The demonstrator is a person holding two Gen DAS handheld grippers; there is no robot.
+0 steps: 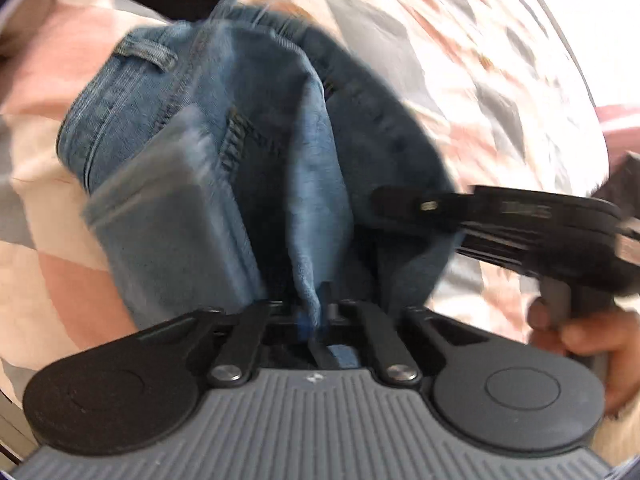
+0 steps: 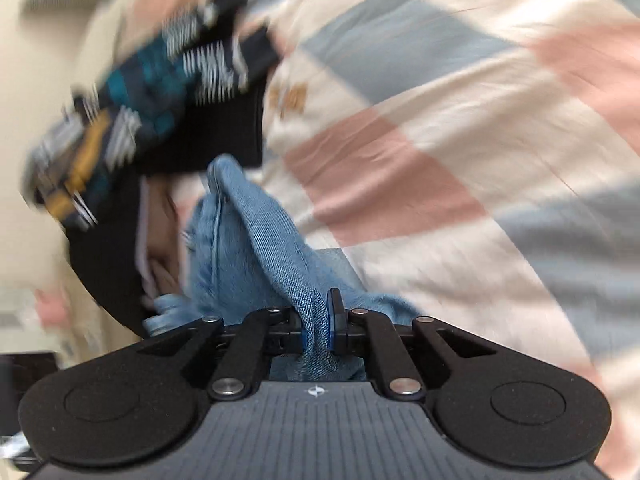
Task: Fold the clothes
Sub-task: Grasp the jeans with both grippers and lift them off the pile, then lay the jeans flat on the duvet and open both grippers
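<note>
Both the left gripper (image 1: 320, 316) and the right gripper (image 2: 316, 326) have their jaws clamped on folds of the blue jeans (image 1: 192, 128) above the checked bedspread (image 2: 420, 128).

My left gripper (image 1: 320, 312) pinches a fold of the blue denim jeans (image 1: 208, 152) above the pink, grey and cream checked bedspread (image 1: 460, 52); my right gripper (image 1: 400, 200) reaches in beside it.
</note>
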